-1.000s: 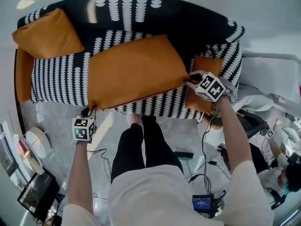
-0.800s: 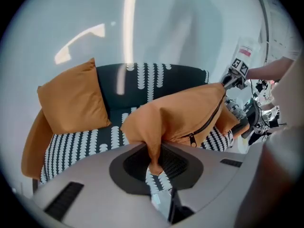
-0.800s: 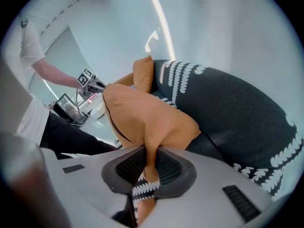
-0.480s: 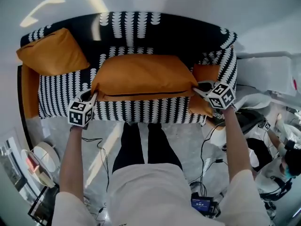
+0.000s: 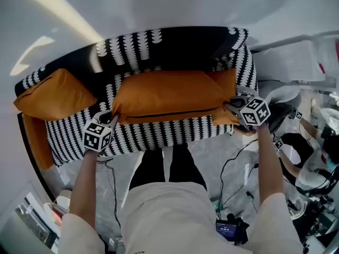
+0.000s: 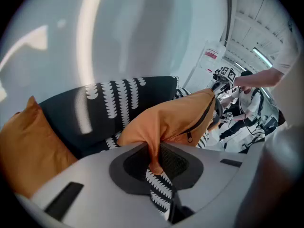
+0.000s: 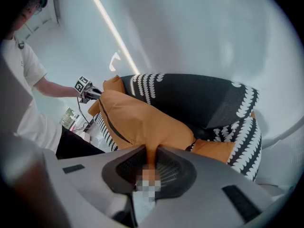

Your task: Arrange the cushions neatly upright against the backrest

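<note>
Since the earlier frames the large cushion (image 5: 169, 95) has been raised from lying flat across the seat. It is now held on edge, closer to the backrest (image 5: 175, 42) of the sofa (image 5: 153, 134), and both claws have been brought up and inward with it. The left claw (image 5: 112, 118) is clenched on a pinch of fabric at one lower corner. The right claw (image 5: 232, 103) is clenched on the opposite corner in the same way. The zip (image 5: 169, 114) is turned toward the person. Whether the upper edge already touches the backrest cannot be told; in the right gripper view a dark gap seems to be left behind it.

Several risks can be judged from here:

- **Slipping grip:** Only thin corner fabric is gripped, so a corner could be pulled out of a claw by the cushion's weight if it is swung or jerked.
- **Toppling:** If the cushion is released while it is set too far from the backrest, or one corner is freed well before the other, it could topple forward onto the seat or over the front edge to the floor.
- **Slumping:** Because it is soft and held only at its ends, it could sag in the middle and slump rather than stand.
- **Crowding the right end:** The small cushion (image 5: 229, 81) by the right armrest is crowded by the large one and could be squashed or knocked askew if the load is pushed further right.

The left cushion (image 5: 55, 95) leans in the far corner, well apart, and is not threatened.
</note>
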Available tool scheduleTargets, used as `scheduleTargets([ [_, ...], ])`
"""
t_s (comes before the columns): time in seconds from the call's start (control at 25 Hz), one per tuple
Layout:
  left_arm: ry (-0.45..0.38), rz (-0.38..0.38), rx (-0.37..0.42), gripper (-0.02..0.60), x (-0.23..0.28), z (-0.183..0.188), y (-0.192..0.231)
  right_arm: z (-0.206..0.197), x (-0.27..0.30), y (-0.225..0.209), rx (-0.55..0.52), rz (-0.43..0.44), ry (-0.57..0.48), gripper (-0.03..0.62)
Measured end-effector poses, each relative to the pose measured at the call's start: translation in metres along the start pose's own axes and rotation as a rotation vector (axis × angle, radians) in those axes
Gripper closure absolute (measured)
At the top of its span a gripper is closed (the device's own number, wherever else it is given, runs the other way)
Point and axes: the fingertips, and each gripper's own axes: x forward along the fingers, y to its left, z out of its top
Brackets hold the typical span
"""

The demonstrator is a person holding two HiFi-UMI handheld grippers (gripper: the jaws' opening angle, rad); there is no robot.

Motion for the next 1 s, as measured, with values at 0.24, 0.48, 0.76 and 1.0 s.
scheduleTargets([
  [0.24, 0.061, -0.085, 0.038, 0.518, 0.018, 0.012, -0.001, -0.006, -0.003, -0.015, 0.065, -0.014, 0.017, 0.530],
  [0.48, 0.023, -0.022, -0.018, 0.518, 0.047, 0.055, 0.037, 0.039, 0.014, -0.067, 0.115, -0.016, -0.084, 0.530],
  [0.76, -0.053, 0.109, -0.091, 0.515, 0.077, 0.120, 0.090, 0.111, 0.028, -0.129, 0.198, -0.053, -0.259, 0.530],
  [1.0, -0.168, 0.213, -0.175, 0.515, 0.101, 0.152, 0.127, 0.153, 0.046, -0.170, 0.203, -0.106, -0.315, 0.528],
])
